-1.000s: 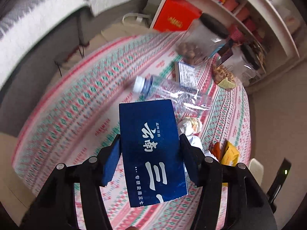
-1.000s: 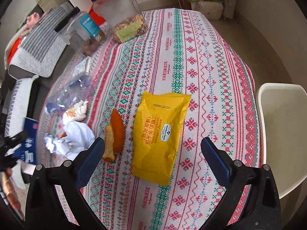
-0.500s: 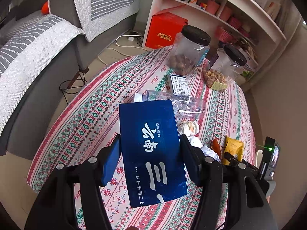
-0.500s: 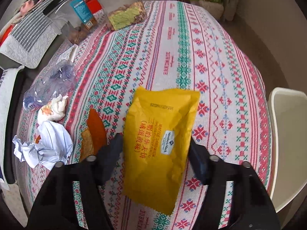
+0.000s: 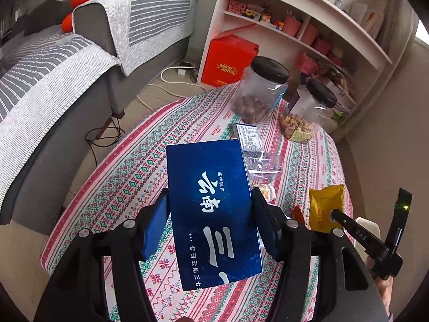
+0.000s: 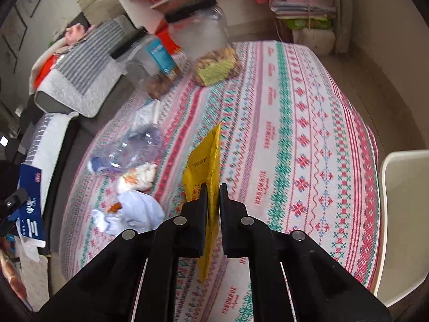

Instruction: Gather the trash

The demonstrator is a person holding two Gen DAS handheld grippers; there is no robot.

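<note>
My left gripper (image 5: 209,198) is shut on a dark blue carton (image 5: 211,214) with white characters and holds it above the patterned tablecloth (image 5: 128,177). My right gripper (image 6: 213,187) is shut on a yellow snack packet (image 6: 206,158), which hangs edge-on, lifted off the cloth. The packet (image 5: 324,206) also shows in the left wrist view. On the table lie a crushed clear bottle (image 6: 128,150), a crumpled white paper (image 6: 136,212), a wadded tissue (image 6: 139,178) and an orange peel (image 6: 114,208).
Two black-lidded clear jars (image 5: 262,94) (image 5: 311,110) and a small labelled box (image 5: 248,134) stand at the table's far side. A white chair (image 6: 402,214) sits by the right edge. A grey sofa (image 5: 53,94), a red box (image 5: 228,59) and white shelves (image 5: 308,26) lie beyond.
My right gripper has closed from wide open onto the yellow packet and raised it off the table. My left gripper has risen with the blue carton still in it.
</note>
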